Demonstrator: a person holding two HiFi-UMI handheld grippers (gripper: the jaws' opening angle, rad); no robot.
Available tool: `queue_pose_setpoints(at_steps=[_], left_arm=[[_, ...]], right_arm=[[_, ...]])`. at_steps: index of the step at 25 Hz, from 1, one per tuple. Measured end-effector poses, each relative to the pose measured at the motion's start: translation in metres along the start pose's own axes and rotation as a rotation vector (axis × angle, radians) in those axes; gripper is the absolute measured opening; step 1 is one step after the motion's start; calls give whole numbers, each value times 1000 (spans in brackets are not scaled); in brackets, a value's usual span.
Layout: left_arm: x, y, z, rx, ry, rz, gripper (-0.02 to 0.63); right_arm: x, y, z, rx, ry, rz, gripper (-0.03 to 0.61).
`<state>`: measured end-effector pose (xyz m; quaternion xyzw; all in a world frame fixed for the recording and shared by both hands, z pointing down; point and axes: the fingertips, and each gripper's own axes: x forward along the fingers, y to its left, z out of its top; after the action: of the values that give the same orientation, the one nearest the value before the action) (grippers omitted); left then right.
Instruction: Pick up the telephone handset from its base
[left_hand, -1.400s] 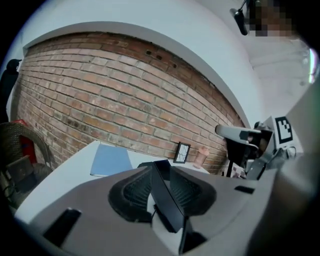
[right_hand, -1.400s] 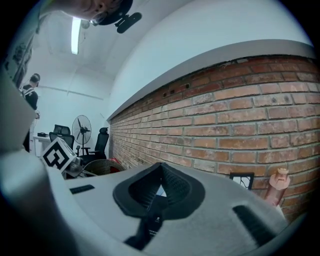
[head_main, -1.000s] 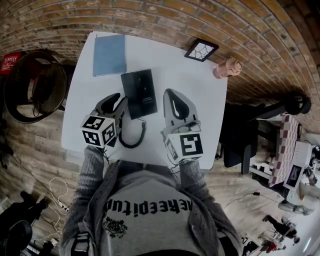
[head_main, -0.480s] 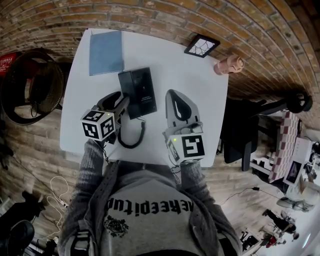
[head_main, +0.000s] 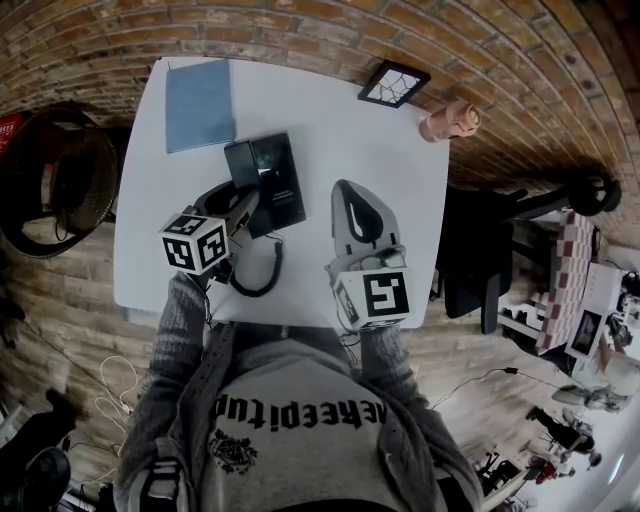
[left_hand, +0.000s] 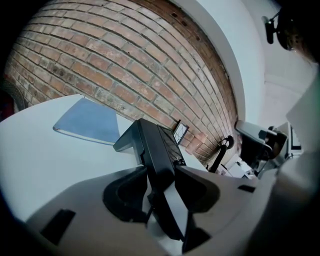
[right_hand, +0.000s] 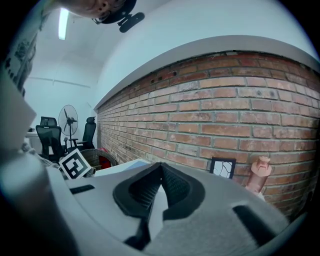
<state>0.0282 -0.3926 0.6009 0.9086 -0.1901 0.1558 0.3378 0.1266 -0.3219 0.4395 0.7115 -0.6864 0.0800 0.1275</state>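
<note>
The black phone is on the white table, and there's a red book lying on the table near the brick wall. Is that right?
Not quite. The book is blue, not red. The head view shows it lying on the white table near the brick wall, and the black phone is on that table too.

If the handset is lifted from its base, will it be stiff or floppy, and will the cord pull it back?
The handset looks like hard moulded plastic, so probably stiff and light. Its coiled cord lies in a slack loop, so it should stretch and tug only gently.
</note>
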Motion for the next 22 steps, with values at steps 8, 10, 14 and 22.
queue_pose_setpoints(at_steps=[8, 10, 14, 22], left_arm=[[4, 2, -2, -36, -2, -35, 152], [3, 1, -2, -58, 1, -39, 155], [0, 2, -1, -114, -5, -13, 139], [-9, 5, 1, -226, -22, 23, 101]], right_arm=[[-3, 1, 1, -1, -17, -4, 3], [-4, 3, 2, -4, -20, -1, 3], [-5, 6, 4, -10, -24, 3, 3], [-10, 10, 12, -39, -46, 12, 4]])
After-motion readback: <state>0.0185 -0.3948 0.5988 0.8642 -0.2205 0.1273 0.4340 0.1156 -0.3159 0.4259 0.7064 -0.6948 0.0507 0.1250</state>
